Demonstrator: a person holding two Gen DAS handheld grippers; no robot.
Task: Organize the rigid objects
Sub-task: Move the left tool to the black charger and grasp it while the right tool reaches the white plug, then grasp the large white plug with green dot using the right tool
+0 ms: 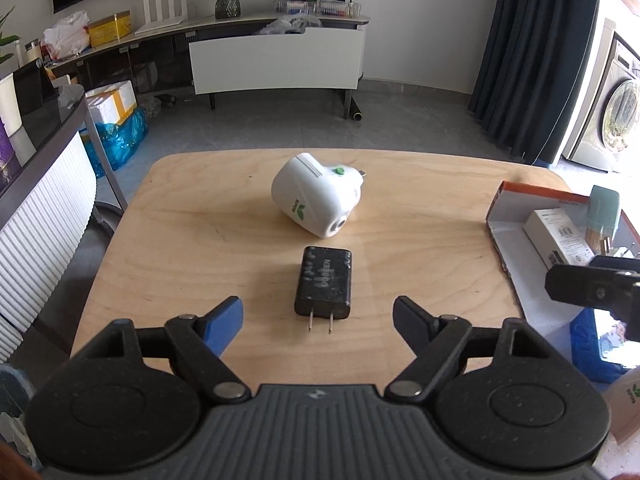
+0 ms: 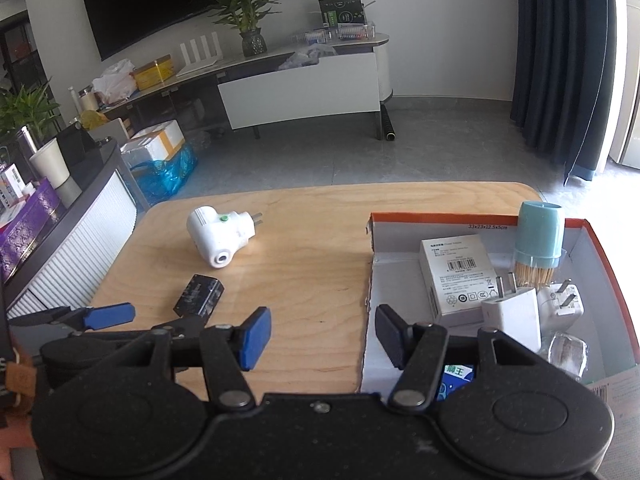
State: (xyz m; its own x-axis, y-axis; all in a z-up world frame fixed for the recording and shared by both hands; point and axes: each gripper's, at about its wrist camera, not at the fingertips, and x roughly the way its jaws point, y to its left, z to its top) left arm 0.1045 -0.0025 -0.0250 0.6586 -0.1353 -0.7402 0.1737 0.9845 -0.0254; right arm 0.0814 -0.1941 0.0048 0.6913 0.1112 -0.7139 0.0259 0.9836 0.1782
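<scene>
A black charger [image 1: 324,286] lies flat on the wooden table [image 1: 192,240], prongs toward me. It also shows in the right wrist view [image 2: 199,295]. My left gripper [image 1: 318,320] is open and empty, its fingers on either side of the prong end, just short of it. A white plug adapter [image 1: 314,200] with a green button lies farther back, also in the right wrist view [image 2: 218,236]. My right gripper [image 2: 322,338] is open and empty over the left edge of the open cardboard box [image 2: 472,218].
The box holds a white carton [image 2: 456,276], a blue toothpick holder [image 2: 538,240], two white chargers [image 2: 514,312] and a clear item [image 2: 568,354]. The box sits at the table's right side [image 1: 520,196]. A counter [image 1: 44,184] stands to the left.
</scene>
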